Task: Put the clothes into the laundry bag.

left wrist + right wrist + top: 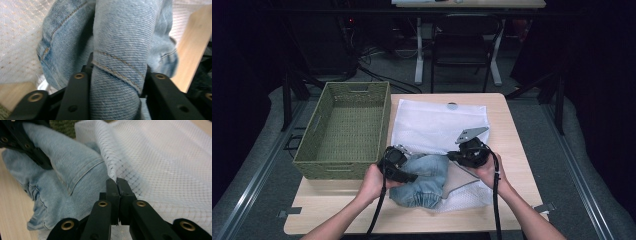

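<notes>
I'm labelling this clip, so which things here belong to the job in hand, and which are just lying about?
In the job:
- jeans, a fold between the left gripper's jaws
- white mesh bag, its edge pinched by the right gripper

Lying about:
- green woven basket, beside the bag
- black chair, beyond the table

Basket (pixel 343 131): green woven, rectangular, slot handles in its short walls. Sits on the left part of the table (pixel 512 150), overhanging the left edge. A green strip of it shows at the top of the right gripper view (pixel 62 125).

Table: light wood top, rounded corners; shows as a pale plank in the left gripper view (pixel 191 47).

Chair (pixel 464 42): dark, beyond the table's far edge, on grey floor (pixel 592 170). White legs of a second table (pixel 418 50) beside it. Cables (pixel 377 75) lie on the floor behind the basket.
</notes>
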Demonstrator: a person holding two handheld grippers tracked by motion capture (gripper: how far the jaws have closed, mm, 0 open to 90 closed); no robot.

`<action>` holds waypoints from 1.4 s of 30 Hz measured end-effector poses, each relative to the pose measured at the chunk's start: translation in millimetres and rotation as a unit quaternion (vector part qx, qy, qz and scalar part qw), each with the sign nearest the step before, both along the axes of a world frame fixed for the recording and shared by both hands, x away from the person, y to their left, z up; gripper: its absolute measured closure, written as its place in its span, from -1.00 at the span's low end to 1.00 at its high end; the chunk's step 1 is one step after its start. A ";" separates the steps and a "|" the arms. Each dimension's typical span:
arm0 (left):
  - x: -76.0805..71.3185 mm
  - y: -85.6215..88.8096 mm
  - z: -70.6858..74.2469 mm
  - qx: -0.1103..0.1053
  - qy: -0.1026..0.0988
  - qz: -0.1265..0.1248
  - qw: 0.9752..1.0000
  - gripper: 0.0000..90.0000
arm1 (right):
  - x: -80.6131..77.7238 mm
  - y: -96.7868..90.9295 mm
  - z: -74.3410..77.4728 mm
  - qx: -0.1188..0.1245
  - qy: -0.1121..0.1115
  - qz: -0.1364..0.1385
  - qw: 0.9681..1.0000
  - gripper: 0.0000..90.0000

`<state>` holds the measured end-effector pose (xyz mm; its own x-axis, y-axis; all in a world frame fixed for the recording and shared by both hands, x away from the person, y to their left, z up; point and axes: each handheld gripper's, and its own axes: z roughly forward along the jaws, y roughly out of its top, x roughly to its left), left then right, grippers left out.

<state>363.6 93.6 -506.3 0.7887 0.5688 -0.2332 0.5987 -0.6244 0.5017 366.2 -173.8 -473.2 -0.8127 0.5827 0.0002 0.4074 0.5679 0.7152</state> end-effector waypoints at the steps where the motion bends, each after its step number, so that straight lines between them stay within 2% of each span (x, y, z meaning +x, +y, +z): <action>1: -0.8 -0.1 2.0 0.004 -0.010 -0.002 1.000 0.16 | 1.0 -0.1 -1.9 -0.003 0.001 0.003 1.000 0.99; 2: -2.6 0.9 5.6 0.006 -0.018 -0.003 1.000 -0.09 | 1.9 -1.7 -2.4 -0.001 0.001 0.002 1.000 0.99; 3: -4.1 1.9 8.6 0.005 -0.022 -0.004 1.000 -0.09 | 1.9 -1.7 -2.4 -0.001 0.001 0.002 1.000 0.99; 5: -9.6 3.7 17.5 0.006 -0.039 -0.011 0.999 -0.31 | 2.1 -4.1 -2.0 0.000 0.002 -0.001 1.000 0.99; 7: -14.5 4.5 26.5 0.007 -0.056 -0.019 0.998 -0.37 | 2.4 -4.7 -2.1 0.000 0.002 -0.003 1.000 0.99; 9: -15.0 4.5 29.7 0.010 -0.066 -0.021 0.998 -0.44 | 3.3 -5.6 -2.5 0.001 0.004 -0.003 1.000 0.99; 11: -12.8 3.2 26.7 0.015 -0.058 -0.033 0.998 -0.48 | 4.2 -5.7 -3.7 0.001 0.007 -0.007 1.000 0.99; 14: -9.4 -3.9 11.6 0.032 -0.048 -0.052 0.997 -0.22 | 5.4 -5.8 -4.8 0.001 0.010 -0.005 1.000 0.99; 15: -8.8 -5.4 8.2 0.035 -0.052 -0.063 0.996 -0.17 | 5.5 -5.9 -5.1 0.001 0.011 -0.005 1.000 0.99; 16: -8.6 -7.4 2.3 0.043 -0.067 -0.068 0.995 -0.04 | 5.8 -5.9 -5.5 0.001 0.011 -0.004 1.000 0.99; 17: -7.1 -7.6 -0.9 0.038 -0.062 -0.066 0.995 0.08 | 5.8 -5.2 -6.2 -0.001 0.014 -0.004 1.000 0.99; 18: -5.5 -6.6 -5.4 0.015 -0.051 -0.064 0.997 0.22 | 5.8 -4.7 -7.0 -0.001 0.013 -0.005 1.000 0.99; 19: -4.6 -5.9 -6.9 0.007 -0.047 -0.060 0.997 0.49 | 5.5 -3.6 -8.0 -0.004 0.015 -0.003 1.000 0.99; 20: -4.3 -5.2 -7.4 0.003 -0.046 -0.059 0.997 0.55 | 5.3 -3.3 -8.0 -0.005 0.014 -0.001 1.000 0.99; 23: -7.6 -4.3 -3.8 -0.007 -0.048 -0.046 0.998 0.60 | 4.3 -2.9 -6.7 -0.003 0.013 -0.001 1.000 0.99; 27: -14.5 -4.1 14.6 -0.014 -0.076 -0.019 0.997 0.61 | 1.8 -5.4 2.9 0.019 0.002 0.002 1.000 0.99; 28: -15.6 -4.5 21.0 -0.016 -0.088 -0.006 0.996 0.61 | 0.9 -6.1 5.6 0.024 -0.003 0.002 1.000 0.99; 29: -15.8 -4.9 24.2 -0.021 -0.091 0.004 0.996 0.61 | -0.6 -7.0 9.8 0.035 -0.006 0.002 0.999 0.99; 31: -15.6 -8.1 24.6 -0.020 -0.098 0.012 0.995 0.60 | -1.6 -7.3 13.4 0.041 -0.012 0.001 0.999 0.99; 32: -14.6 -11.6 19.8 -0.014 -0.101 0.016 0.995 0.59 | -1.0 -7.2 13.0 0.041 -0.010 0.002 0.999 0.99; 33: -12.2 -14.0 13.8 -0.008 -0.093 0.016 0.995 0.55 | 2.1 -5.8 5.8 0.030 0.004 -0.001 1.000 0.99; 36: -6.6 -15.9 -0.7 -0.005 -0.080 0.014 0.997 0.49 | 4.0 -4.5 -1.3 0.019 0.013 -0.001 1.000 0.99; 37: -5.9 -14.9 0.4 -0.003 -0.084 0.015 0.996 0.26 | 4.5 -3.9 -4.6 0.013 0.017 0.002 1.000 0.99; 38: -5.6 -13.9 2.1 -0.003 -0.088 0.017 0.996 0.26 | 4.5 -3.9 -4.6 0.013 0.017 0.002 1.000 0.99; 39: -5.6 -12.5 5.0 -0.007 -0.086 0.017 0.996 0.15 | 4.2 -3.8 -4.3 0.012 0.017 0.001 1.000 0.99; 42: -9.6 -8.4 18.5 -0.010 -0.103 0.014 0.994 -0.20 | 3.5 -3.9 -2.3 0.013 0.014 0.001 1.000 0.99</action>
